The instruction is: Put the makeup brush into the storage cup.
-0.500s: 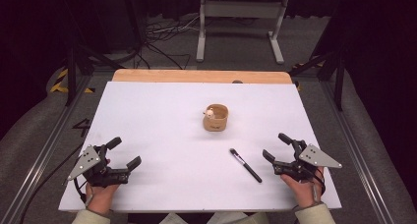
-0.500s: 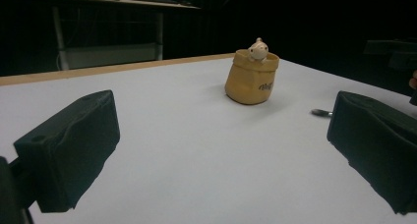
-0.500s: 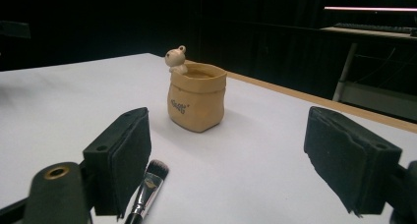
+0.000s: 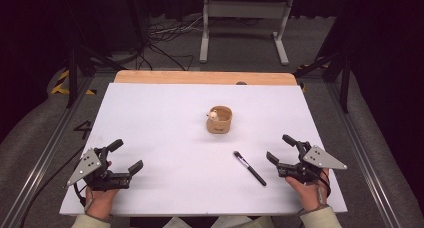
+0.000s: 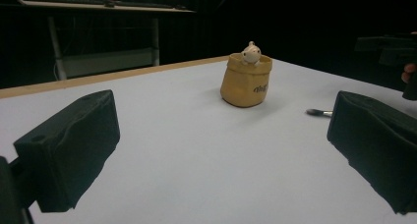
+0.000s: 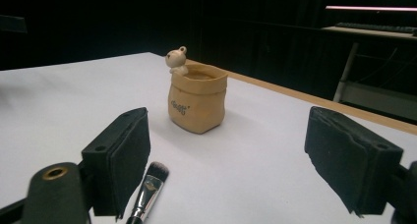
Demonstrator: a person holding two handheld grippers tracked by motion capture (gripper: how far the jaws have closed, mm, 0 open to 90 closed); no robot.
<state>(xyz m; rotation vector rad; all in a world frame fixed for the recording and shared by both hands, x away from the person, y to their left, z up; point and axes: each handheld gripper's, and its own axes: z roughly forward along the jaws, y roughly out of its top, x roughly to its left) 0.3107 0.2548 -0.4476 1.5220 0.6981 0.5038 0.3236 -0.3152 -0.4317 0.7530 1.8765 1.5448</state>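
Black, blocky jaws stand wide apart with nothing between them on both the left gripper and the right gripper, each held low over the white matte table near its front corners. Just beside the right gripper lies a slim black makeup brush, bristles pointing up-left toward the tan sack-shaped ceramic pot with its small pale figurine.

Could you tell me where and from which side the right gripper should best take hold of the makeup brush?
Probably mid-handle: the makeup brush lies flat on the white table, bristles toward the pot. The open right gripper could come from above, jaws across the slim black handle.
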